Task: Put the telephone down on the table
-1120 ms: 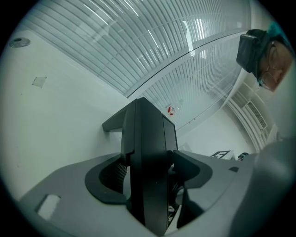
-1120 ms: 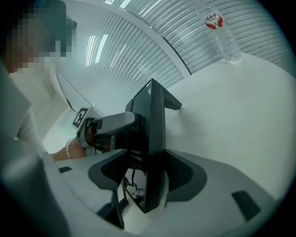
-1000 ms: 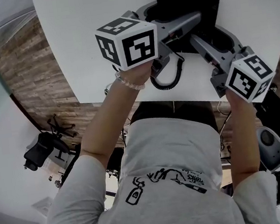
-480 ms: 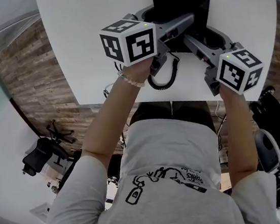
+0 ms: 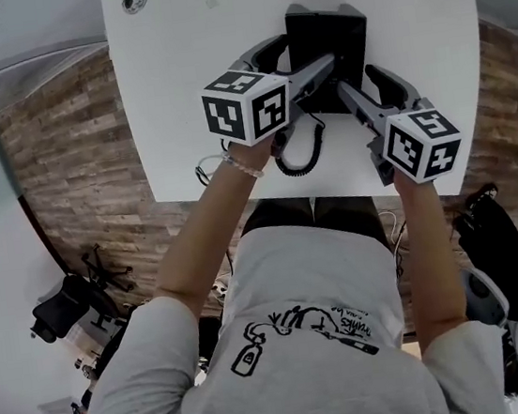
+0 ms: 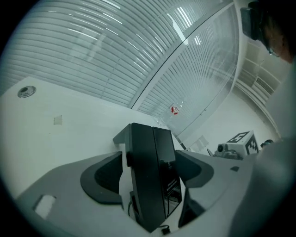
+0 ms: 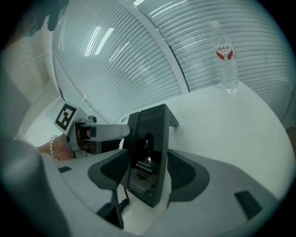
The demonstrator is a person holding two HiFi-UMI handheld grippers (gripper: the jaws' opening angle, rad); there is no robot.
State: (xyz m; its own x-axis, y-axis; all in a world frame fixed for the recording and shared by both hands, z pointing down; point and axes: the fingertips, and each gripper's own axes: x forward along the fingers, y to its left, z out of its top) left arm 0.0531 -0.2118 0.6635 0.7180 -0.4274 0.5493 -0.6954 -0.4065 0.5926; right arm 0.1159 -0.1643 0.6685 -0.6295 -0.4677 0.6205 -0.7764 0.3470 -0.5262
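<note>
The black telephone stands on edge over the white table, its coiled cord trailing toward the near edge. My left gripper straddles its left end. In the left gripper view the telephone is between the jaws, which have just been opening, and a white gap shows beside the left pad. My right gripper takes the right end. In the right gripper view both pads lie against the telephone. Its lower edge looks down at the tabletop.
A clear water bottle stands at the table's far right corner. A round cable grommet sits in the far left of the tabletop. The table's near edge runs just under my hands. An office chair is on the floor at left.
Both grippers have sunk toward the tabletop with the telephone between them, and now look smaller and farther from the head camera. The cord has dropped onto the table.
</note>
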